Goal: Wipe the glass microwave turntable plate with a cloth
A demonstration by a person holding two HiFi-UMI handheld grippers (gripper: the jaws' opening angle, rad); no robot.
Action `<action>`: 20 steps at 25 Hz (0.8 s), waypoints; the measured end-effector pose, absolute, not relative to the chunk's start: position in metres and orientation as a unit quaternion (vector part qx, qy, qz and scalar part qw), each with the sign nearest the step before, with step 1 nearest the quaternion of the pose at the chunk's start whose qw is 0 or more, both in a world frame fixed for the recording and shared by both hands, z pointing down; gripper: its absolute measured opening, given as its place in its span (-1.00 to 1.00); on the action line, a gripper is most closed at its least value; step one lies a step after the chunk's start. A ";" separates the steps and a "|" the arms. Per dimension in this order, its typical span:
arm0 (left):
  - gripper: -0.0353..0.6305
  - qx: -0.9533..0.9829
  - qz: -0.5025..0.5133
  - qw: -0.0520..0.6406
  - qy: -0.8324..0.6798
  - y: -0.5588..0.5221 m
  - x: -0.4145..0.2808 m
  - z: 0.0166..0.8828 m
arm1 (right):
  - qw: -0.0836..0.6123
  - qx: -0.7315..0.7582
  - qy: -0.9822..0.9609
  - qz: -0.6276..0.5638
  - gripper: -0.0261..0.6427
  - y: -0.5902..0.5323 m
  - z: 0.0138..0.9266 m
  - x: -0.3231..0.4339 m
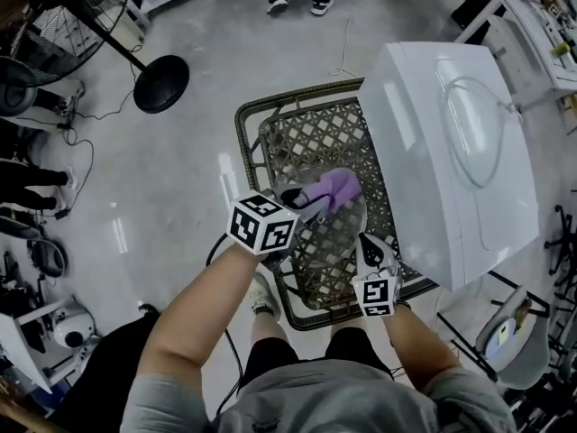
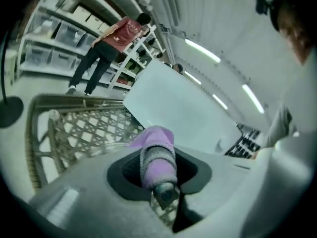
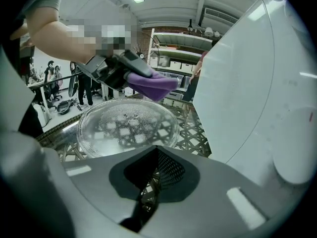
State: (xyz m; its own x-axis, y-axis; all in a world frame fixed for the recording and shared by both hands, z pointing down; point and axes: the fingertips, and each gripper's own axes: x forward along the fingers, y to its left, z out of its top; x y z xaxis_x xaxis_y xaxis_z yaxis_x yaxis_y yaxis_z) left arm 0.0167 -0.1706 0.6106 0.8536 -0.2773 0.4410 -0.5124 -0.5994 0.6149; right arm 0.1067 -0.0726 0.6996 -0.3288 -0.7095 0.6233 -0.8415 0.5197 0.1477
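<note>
The clear glass turntable plate (image 3: 129, 125) hangs tilted over a wicker seat; in the head view the plate (image 1: 347, 225) shows only faintly. Its near rim runs into my right gripper (image 3: 157, 152), whose jaws stand shut on it, low and right of the seat in the head view (image 1: 370, 246). My left gripper (image 1: 311, 197) is shut on a folded purple cloth (image 1: 340, 186), which sticks out past the jaws in the left gripper view (image 2: 157, 155). In the right gripper view the cloth (image 3: 151, 83) sits at the plate's far edge, just above the glass.
A white microwave (image 1: 451, 152) stands right beside the wicker chair (image 1: 297, 124), close to both grippers. A floor fan's black base (image 1: 160, 83) and cables lie to the left. A person's shoes (image 1: 293, 5) stand beyond the chair; another person (image 2: 106, 53) stands by shelves.
</note>
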 end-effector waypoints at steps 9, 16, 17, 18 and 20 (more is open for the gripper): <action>-0.59 0.825 0.226 0.456 -0.246 -0.177 0.080 0.668 | 0.326 0.478 -0.810 0.101 -0.91 -0.073 0.698 0.106; -0.59 0.802 0.280 0.451 -0.273 -0.182 0.054 0.681 | 0.329 0.476 -0.809 0.100 -0.91 -0.072 0.699 0.108; -0.59 0.800 0.283 0.453 -0.275 -0.181 0.048 0.683 | 0.327 0.476 -0.810 0.101 -0.91 -0.072 0.700 0.108; -0.59 0.797 0.285 0.455 -0.278 -0.179 0.041 0.684 | 0.326 0.476 -0.811 0.102 -0.91 -0.072 0.700 0.107; -0.59 0.792 0.289 0.456 -0.285 -0.176 0.026 0.686 | 0.325 0.476 -0.811 0.101 -0.91 -0.072 0.701 0.108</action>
State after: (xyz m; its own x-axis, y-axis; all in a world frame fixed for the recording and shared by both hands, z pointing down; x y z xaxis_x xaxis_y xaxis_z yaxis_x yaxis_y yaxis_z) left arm 0.0265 -0.1757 0.6857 0.6700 -0.1871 0.7184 -0.7154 -0.4213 0.5574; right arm 0.1078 -0.0722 0.7009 -0.3364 -0.7059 0.6234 -0.8372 0.5273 0.1453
